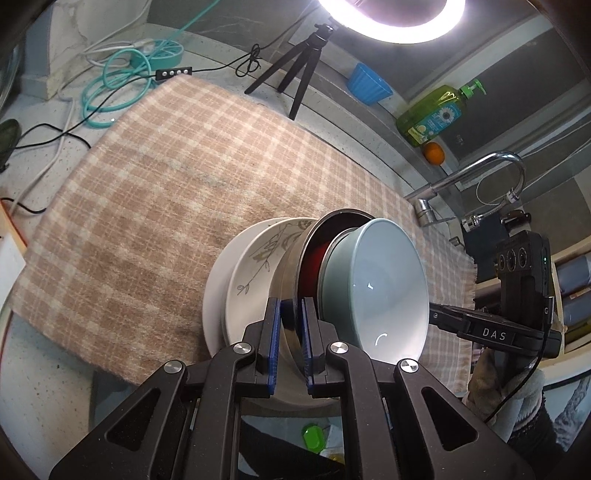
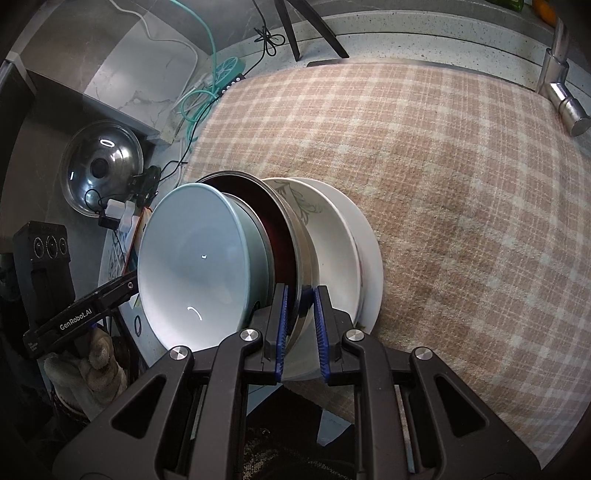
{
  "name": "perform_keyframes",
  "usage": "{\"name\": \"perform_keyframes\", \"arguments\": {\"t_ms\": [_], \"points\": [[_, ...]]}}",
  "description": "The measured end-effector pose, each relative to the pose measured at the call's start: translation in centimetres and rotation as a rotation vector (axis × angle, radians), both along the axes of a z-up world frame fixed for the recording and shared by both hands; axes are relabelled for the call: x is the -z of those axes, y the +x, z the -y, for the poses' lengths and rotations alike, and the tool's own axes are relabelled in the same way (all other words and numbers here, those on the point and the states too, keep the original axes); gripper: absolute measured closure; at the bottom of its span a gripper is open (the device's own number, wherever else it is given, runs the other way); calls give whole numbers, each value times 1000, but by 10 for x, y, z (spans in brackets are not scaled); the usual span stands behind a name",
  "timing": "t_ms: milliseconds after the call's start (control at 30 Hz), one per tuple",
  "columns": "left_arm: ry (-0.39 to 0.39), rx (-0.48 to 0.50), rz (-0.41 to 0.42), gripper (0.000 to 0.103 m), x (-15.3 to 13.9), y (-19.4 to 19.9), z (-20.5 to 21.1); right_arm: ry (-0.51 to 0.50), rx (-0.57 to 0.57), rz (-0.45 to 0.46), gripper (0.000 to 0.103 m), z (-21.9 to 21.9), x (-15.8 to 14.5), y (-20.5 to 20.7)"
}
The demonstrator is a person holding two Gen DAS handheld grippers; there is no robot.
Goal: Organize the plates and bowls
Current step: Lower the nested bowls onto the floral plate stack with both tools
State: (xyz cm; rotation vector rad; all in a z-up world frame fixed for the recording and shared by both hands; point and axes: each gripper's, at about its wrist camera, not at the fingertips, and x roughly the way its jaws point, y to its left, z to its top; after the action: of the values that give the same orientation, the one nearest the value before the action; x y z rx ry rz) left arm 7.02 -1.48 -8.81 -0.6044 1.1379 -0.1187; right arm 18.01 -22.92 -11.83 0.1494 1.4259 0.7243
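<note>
A nested stack is held on edge above the plaid cloth (image 1: 155, 206): a white plate (image 1: 216, 284), a leaf-patterned plate (image 1: 258, 266), a steel bowl (image 1: 291, 266) with a red inside, and a pale blue bowl (image 1: 384, 288). My left gripper (image 1: 291, 343) is shut on the steel bowl's rim. My right gripper (image 2: 301, 332) is shut on the same steel bowl (image 2: 304, 266) from the opposite side, with the blue bowl (image 2: 192, 266) to its left and the plates (image 2: 340, 251) to its right. Each gripper shows in the other's view.
A tripod (image 1: 295, 70), ring light (image 1: 391, 14), cables (image 1: 118, 85), blue cup (image 1: 367, 85), soap bottle (image 1: 432, 114), orange (image 1: 433, 153) and faucet (image 1: 480, 173) line the counter's far side. A steel lid (image 2: 101, 173) stands at the left wall.
</note>
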Motion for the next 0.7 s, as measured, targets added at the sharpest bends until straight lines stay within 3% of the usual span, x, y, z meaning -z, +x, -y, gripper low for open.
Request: {"name": "perform_keyframes", "arguments": {"t_ms": [700], "points": [[14, -15, -23, 95, 10, 3, 4, 4, -10, -1, 87, 4, 3, 0]]}}
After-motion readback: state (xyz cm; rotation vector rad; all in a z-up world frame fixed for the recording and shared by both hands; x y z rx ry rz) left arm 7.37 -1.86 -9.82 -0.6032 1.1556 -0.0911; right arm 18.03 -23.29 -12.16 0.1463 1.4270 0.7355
